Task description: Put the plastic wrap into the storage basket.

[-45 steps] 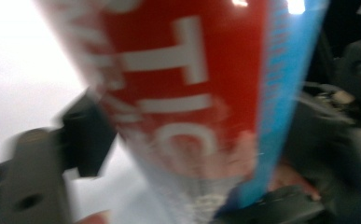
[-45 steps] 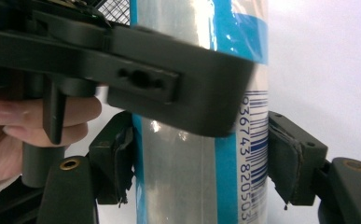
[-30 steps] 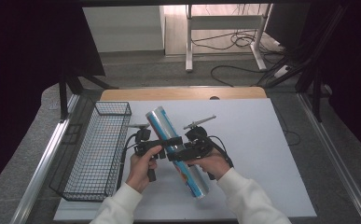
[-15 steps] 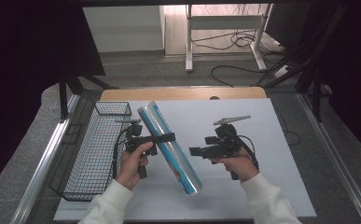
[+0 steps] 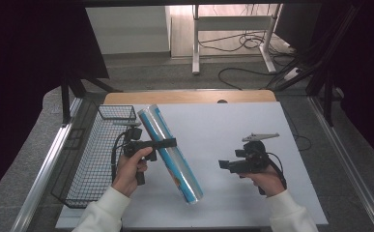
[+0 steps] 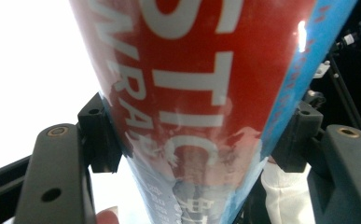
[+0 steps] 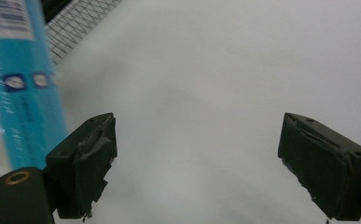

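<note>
Two grippers: yours, one busy.
Left gripper (image 5: 163, 143): clamped on the plastic wrap box (image 5: 170, 153) (tilted above the table (image 5: 233, 121), beside the wire basket (image 5: 93, 159)).
Right gripper (image 5: 222, 165): jaws just opened wide, nothing between them.

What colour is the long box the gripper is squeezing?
The box is red with white letters and a blue edge, clearest in the left gripper view.

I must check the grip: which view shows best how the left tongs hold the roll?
The left gripper view: both pads press the roll. The high view shows its whole tilted length; the right gripper view, a blue edge.
</note>
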`<act>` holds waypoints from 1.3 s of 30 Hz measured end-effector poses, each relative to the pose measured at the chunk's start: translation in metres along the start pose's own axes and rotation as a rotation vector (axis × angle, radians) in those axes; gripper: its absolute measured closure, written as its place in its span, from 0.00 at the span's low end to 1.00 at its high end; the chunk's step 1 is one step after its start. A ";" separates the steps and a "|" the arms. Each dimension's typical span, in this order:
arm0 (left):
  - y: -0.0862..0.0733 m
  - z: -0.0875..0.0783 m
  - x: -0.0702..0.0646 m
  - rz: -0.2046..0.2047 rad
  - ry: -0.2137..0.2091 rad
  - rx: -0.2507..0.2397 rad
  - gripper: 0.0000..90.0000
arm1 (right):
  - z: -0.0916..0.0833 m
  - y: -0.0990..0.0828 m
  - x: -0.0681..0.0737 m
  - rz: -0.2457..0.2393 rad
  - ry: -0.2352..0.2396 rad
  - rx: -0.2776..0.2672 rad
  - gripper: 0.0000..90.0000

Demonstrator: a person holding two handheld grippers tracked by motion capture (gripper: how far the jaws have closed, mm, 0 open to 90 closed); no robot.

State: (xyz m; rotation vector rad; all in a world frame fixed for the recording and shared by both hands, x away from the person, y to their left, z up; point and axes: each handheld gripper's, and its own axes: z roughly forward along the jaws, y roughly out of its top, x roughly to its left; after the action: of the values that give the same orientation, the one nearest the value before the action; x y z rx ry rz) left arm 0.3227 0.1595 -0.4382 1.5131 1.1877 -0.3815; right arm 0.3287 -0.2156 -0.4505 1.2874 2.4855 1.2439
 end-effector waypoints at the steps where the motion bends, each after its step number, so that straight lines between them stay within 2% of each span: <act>1: 0.000 -0.002 -0.001 0.009 0.003 0.000 0.36 | -0.001 -0.003 -0.001 -0.006 -0.016 0.003 0.13; 4: 0.000 -0.009 -0.004 0.019 0.007 0.005 0.36 | -0.004 -0.011 -0.001 -0.054 -0.096 0.012 0.13; 14: 0.002 -0.025 -0.005 0.032 0.040 0.020 0.36 | -0.008 -0.016 -0.007 -0.034 -0.147 0.006 0.13; 19: 0.005 -0.034 -0.009 0.049 0.049 0.007 0.36 | -0.009 -0.015 -0.001 -0.060 -0.182 0.021 0.13; 25: 0.012 -0.051 -0.016 0.065 0.058 0.002 0.36 | -0.008 -0.016 -0.001 -0.056 -0.193 0.024 0.13; 29: 0.017 -0.067 -0.019 0.078 0.057 -0.018 0.36 | -0.008 -0.017 -0.004 -0.056 -0.203 0.027 0.13; 35: 0.020 -0.084 -0.019 0.097 0.095 -0.015 0.36 | -0.006 -0.015 -0.002 -0.064 -0.208 0.027 0.13; 39: 0.021 -0.095 -0.016 0.091 0.107 -0.021 0.36 | -0.008 -0.016 -0.005 -0.056 -0.215 0.028 0.13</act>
State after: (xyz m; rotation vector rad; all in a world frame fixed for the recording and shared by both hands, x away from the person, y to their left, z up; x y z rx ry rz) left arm 0.2991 0.2381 -0.3829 1.5790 1.1977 -0.2291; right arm 0.3183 -0.2287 -0.4576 1.2738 2.3776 1.0040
